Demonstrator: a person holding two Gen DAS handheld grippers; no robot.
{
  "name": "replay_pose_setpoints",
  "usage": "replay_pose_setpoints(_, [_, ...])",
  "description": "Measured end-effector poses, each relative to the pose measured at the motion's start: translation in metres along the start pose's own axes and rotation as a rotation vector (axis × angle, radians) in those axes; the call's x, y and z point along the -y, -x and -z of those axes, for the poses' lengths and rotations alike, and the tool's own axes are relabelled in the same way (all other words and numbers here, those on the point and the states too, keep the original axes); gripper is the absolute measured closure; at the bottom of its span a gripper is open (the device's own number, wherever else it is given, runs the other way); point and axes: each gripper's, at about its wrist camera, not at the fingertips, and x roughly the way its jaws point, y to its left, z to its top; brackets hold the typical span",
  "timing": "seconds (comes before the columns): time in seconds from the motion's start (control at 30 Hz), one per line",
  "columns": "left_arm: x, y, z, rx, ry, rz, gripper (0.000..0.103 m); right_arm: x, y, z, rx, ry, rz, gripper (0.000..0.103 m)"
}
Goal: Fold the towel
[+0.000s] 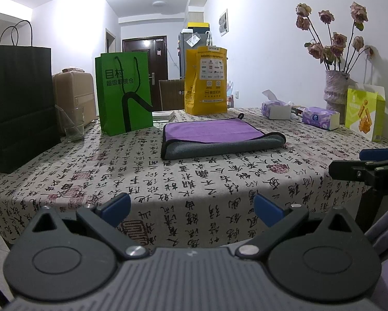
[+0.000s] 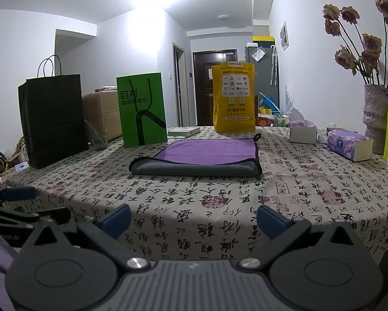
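Observation:
A purple towel with a grey underside lies folded flat on the table, its grey fold toward me; it also shows in the right wrist view. My left gripper is open and empty, held at the table's near edge, well short of the towel. My right gripper is open and empty, also at the near edge. The right gripper shows at the right edge of the left wrist view, and the left gripper at the left edge of the right wrist view.
Behind the towel stand a black bag, a green bag and a yellow bag. A glass sits at the left. Tissue boxes, a vase of flowers and a green carton are at the right.

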Motion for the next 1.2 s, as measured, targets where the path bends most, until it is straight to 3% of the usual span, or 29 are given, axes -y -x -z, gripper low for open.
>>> replay_pose_setpoints(1.2, [0.0023, -0.0003, 0.0000, -0.001, -0.014, 0.016, 0.000, 0.0013, 0.0001, 0.0008, -0.005, -0.010, -0.002, 0.000])
